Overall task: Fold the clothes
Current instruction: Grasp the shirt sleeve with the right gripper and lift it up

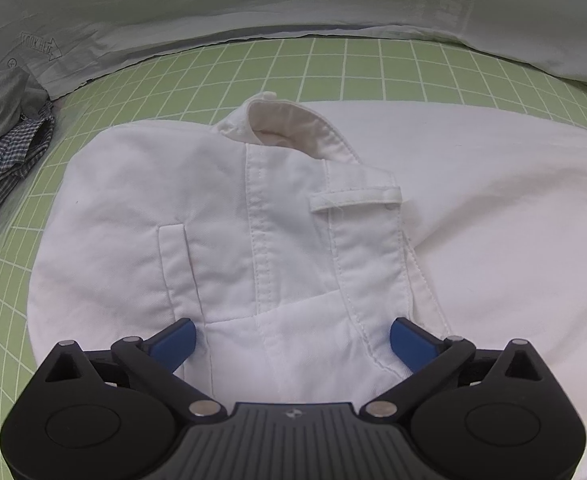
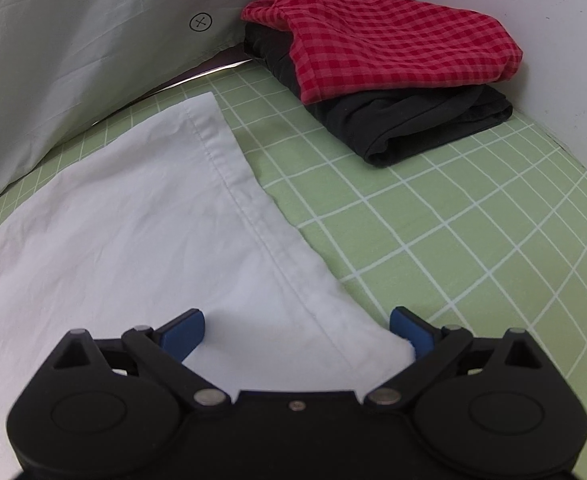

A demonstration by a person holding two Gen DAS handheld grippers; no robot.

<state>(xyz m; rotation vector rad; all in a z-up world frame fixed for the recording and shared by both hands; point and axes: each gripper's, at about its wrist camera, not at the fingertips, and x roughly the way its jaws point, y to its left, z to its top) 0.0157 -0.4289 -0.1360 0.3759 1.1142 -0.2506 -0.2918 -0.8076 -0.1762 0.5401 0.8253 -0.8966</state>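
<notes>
Left gripper [image 1: 292,338] spread wide over white trousers [image 1: 229,216] — stitched cotton twill, belt loop up. Right gripper [image 2: 297,330] likewise spread, straddling the hemmed leg corner. Beyond, flat on green grid mat [image 2: 473,220] — red gingham garment [image 2: 381,40] stacked atop folded black one [image 2: 413,128].

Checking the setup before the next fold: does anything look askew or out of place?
Mostly tidy. The white garment has its waistband tab curled upward instead of lying flat. On the red checked cloth, stacked on the folded black garment, one corner sticks up. No damage visible.
</notes>
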